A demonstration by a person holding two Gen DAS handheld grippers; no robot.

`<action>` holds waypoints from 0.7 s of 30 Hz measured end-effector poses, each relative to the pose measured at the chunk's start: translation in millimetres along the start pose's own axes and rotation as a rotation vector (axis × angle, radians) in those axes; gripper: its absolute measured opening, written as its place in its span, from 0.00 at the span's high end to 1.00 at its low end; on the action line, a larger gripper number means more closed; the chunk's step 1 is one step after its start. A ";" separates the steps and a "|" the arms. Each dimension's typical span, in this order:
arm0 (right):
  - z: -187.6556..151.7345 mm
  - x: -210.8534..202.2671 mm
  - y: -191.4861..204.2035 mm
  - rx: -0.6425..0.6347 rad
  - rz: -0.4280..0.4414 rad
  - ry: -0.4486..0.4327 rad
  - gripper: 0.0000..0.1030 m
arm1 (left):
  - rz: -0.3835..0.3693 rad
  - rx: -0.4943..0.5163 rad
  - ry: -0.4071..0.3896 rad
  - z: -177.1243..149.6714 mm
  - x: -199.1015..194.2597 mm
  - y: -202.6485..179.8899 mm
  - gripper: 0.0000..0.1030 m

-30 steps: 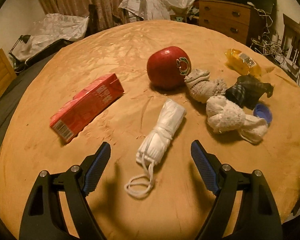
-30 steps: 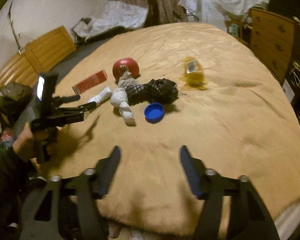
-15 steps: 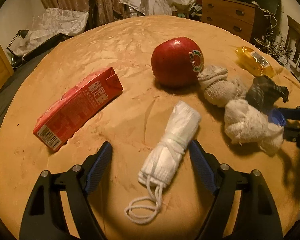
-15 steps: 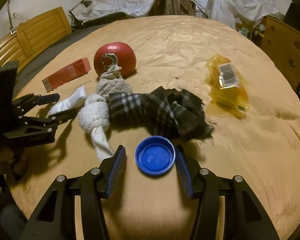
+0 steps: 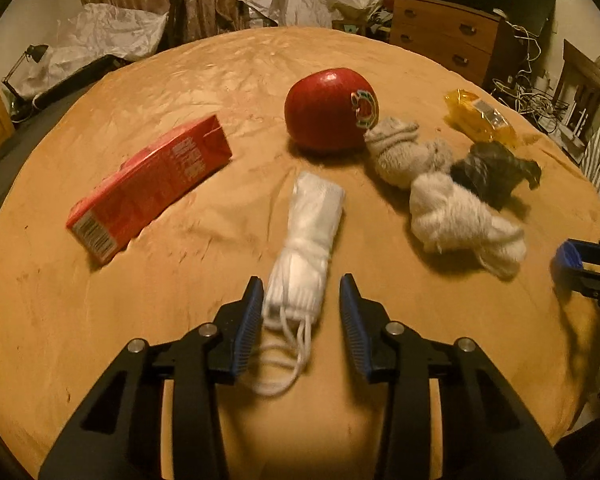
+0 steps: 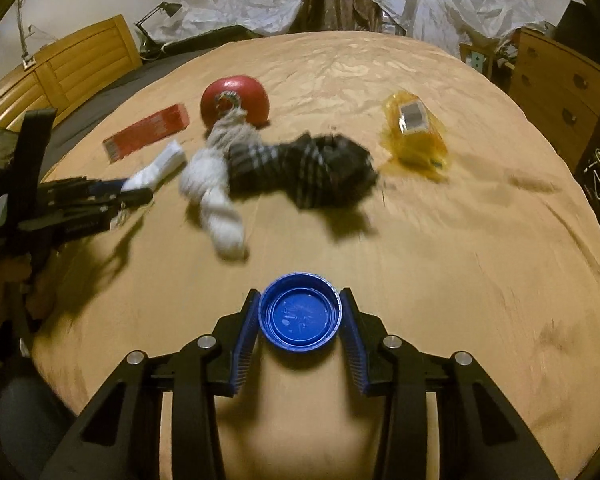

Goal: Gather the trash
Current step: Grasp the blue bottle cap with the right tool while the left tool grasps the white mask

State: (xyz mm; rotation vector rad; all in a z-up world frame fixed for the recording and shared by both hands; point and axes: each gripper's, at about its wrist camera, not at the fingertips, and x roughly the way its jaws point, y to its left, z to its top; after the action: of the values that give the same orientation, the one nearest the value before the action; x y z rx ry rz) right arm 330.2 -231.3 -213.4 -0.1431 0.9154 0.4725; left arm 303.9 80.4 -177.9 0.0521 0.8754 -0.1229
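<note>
My right tongs (image 6: 300,314) pinch the blue cap (image 6: 300,311); my left tongs (image 5: 300,308) straddle the rolled white mask (image 5: 306,254).

The cap sits between both pads, its open side facing up, above the tan bed cover (image 6: 460,260). My left tongs are spread, one pad touching the mask's near end, the other just clear. The red carton (image 5: 148,186) lies well left.

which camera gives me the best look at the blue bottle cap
The right wrist view: the blue bottle cap sits large and centred, open side up, between the right gripper fingers. The left wrist view shows only a small blurred sliver of it at the right edge.
</note>
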 end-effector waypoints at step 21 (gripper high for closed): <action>-15.0 2.4 6.9 0.001 -0.041 -0.028 0.60 | 0.065 -0.009 -0.040 13.4 12.4 -5.2 0.75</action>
State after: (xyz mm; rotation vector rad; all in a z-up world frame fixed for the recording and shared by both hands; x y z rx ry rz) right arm 317.3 -229.2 -224.0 -0.1538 0.8833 0.4346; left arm 321.3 72.8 -178.8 0.0698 0.8338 -0.0587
